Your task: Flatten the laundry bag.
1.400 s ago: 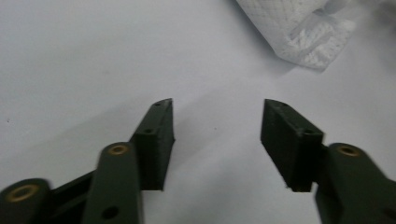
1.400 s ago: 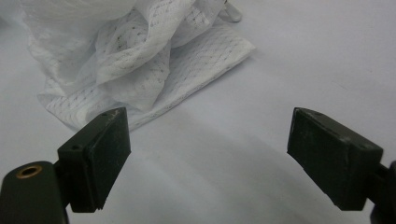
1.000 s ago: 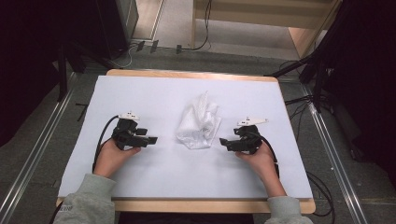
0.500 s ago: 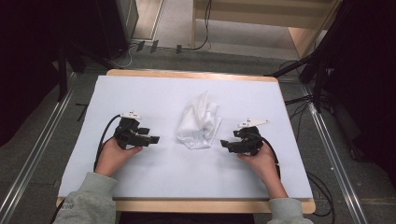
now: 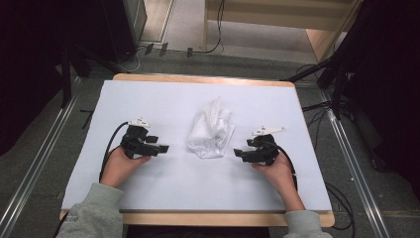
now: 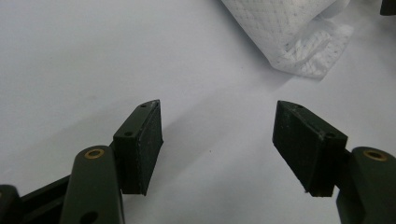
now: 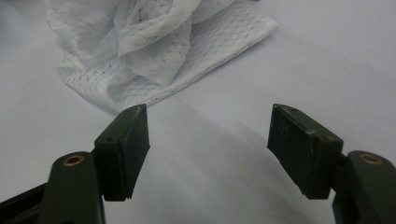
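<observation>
A wooden table (image 5: 208, 79) covered by a white sheet (image 5: 163, 99) was set on a grey floor, with dark equipment and cables behind it. A crumpled white mesh cloth (image 5: 211, 133) lay near the middle of the sheet and is taken here as the landmark. The left gripper (image 5: 162, 148) was held just to the left of the cloth, low over the sheet, its jaws spread wide and nothing held between them; in the left gripper view the cloth (image 6: 299, 42) was seen ahead and off to one side, apart from the pads. The right gripper (image 5: 238, 154) was held just to the right of the cloth, likewise wide open and empty, with the cloth's edge (image 7: 154, 60) seen close beyond its jaws. The step in hand was judged to be the approach to the cloth from both sides, before any grasp. For the next move, each gripper would need to be brought in to an edge or corner of the cloth, lowered to the sheet, and closed on a single layer.
</observation>
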A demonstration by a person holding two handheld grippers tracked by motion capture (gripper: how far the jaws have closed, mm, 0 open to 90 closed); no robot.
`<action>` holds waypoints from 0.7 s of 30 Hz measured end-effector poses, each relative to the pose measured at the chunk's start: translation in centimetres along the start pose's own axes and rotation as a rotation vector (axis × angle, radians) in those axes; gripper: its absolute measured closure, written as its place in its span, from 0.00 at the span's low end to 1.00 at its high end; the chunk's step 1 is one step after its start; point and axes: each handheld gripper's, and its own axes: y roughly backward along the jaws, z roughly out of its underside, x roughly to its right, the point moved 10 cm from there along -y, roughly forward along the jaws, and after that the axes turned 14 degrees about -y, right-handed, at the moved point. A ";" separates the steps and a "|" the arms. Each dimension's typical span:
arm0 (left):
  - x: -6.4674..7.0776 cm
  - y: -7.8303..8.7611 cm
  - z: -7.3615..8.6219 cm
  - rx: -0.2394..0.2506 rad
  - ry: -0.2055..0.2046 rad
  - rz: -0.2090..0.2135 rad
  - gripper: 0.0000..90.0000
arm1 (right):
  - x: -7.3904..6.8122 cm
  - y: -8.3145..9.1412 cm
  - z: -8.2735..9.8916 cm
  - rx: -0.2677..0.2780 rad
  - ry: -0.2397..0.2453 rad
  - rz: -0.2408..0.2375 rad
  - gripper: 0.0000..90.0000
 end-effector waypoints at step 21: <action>-0.2 0.1 -0.1 0.010 0.007 -0.010 0.38 | -0.4 -0.2 0.2 -0.015 0.002 -0.009 0.35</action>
